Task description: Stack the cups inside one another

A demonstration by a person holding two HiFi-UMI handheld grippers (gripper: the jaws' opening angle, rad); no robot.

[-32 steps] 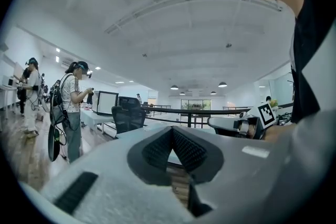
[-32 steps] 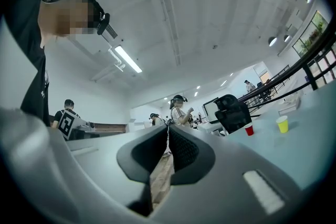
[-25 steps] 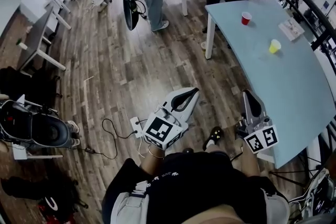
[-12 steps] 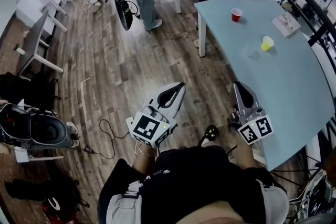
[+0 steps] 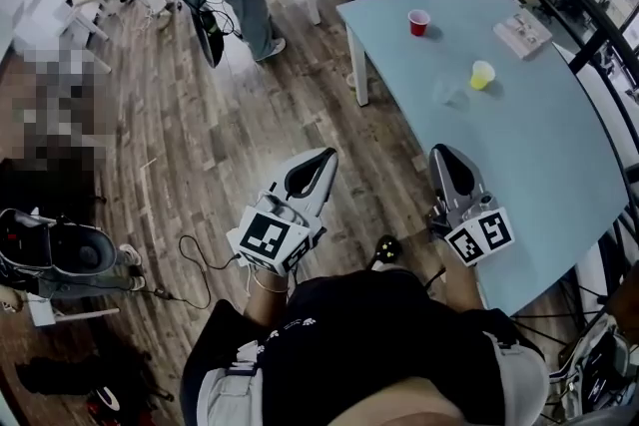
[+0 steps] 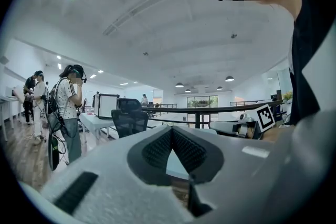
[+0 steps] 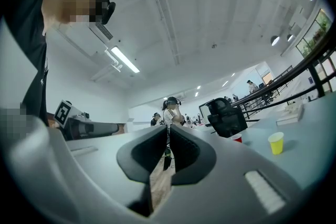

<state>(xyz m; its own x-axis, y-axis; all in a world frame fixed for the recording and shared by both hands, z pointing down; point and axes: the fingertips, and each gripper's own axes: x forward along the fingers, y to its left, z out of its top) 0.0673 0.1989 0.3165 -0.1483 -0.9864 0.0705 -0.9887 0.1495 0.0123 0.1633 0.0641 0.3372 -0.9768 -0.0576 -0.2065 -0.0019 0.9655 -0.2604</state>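
We hold both grippers out before us, nothing in either. The left gripper (image 5: pixel 324 158) has its jaws pressed together, over the wooden floor (image 5: pixel 200 135). The right gripper (image 5: pixel 439 155), jaws closed too, sits by the table (image 5: pixel 539 155) edge. Well ahead of it stand the yellow cup (image 5: pixel 482 74) and what looks like a clear cup (image 5: pixel 446 92), the red cup (image 5: pixel 418 22) beyond them.

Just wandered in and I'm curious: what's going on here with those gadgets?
A person holds a left claw and a right claw, both shut and empty, beside a pale blue table. A red cup and a yellow cup stand apart on it, untouched, not yet stacked.
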